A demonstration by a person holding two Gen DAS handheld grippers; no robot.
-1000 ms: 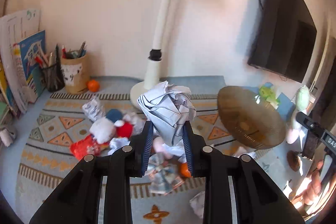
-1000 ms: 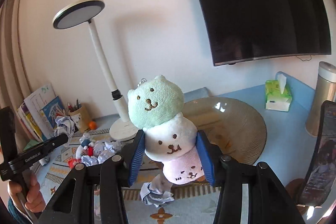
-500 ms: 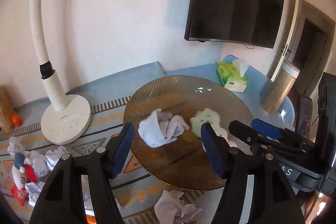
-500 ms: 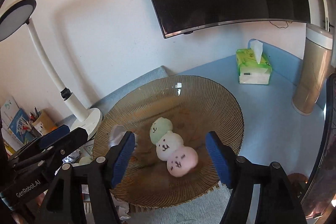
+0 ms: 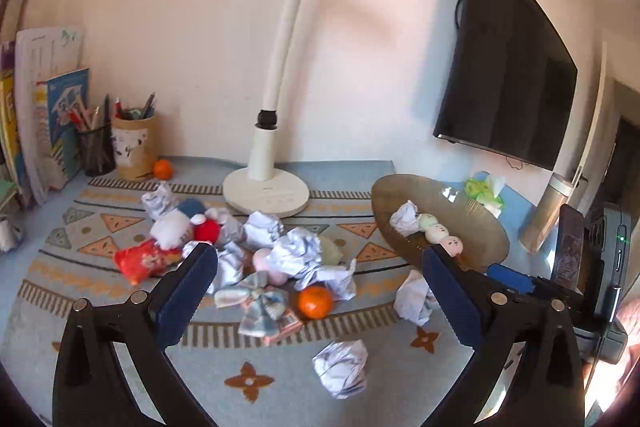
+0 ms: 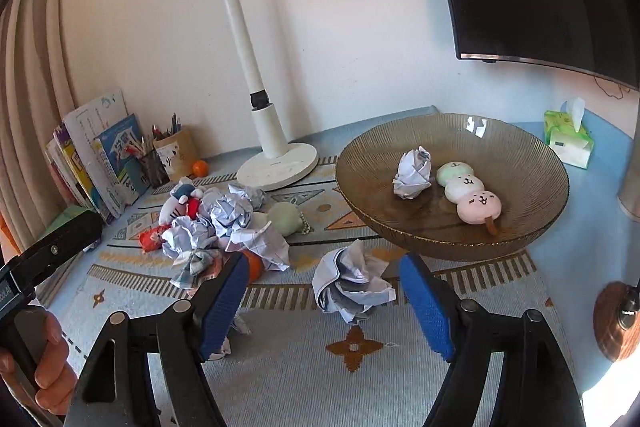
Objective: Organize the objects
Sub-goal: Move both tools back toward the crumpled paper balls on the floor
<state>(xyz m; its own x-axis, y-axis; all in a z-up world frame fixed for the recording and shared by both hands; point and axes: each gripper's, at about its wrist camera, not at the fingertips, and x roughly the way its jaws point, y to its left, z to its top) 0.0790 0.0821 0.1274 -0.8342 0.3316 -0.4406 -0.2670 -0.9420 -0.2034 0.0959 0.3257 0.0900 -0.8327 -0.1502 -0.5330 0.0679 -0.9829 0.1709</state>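
Left wrist view: left tool [image 5: 320, 275] hangs wide apart and empty above the patterned mat [image 5: 80, 291] on the worktop.
Right wrist view: right tool [image 6: 322, 301] is spread wide too, nothing between its pads, with a crumpled paper ball [image 6: 352, 283] sitting on the mat just beyond its tips.
Bowl: amber glass bowl [image 6: 532, 227] stands far right on the worktop; inside it lie one paper wad [image 6: 414, 173] and a three-ball plush skewer [image 6: 468, 193], touching side by side.
Clutter pile: left of centre, more crumpled paper [image 5: 296, 251], a white and red plush [image 5: 180, 227], a red snack packet [image 5: 146, 261], a checked cloth bow [image 5: 260, 301] and an orange [image 5: 315, 302] lie heaped together; a green plush [image 6: 285, 219] rests at the pile's right edge.
Strays: another paper ball [image 5: 342, 367] lies alone at the near edge of the mat.
Fixtures: white desk lamp [image 5: 266, 193] stands at the far middle, pen cups [image 5: 134, 147] and a second orange [image 5: 163, 169] far left.
Step in hand: by my read, both tools are between loads, bowl part-filled, most of the pile not yet sorted.
Next move: right tool looks best placed for the paper ball ahead of it; it calls for a drop to straddle the ball, a gentle squeeze since paper crushes, then a carry right to the bowl.
Risk: loose neighbours in the heap could snag and drag along.
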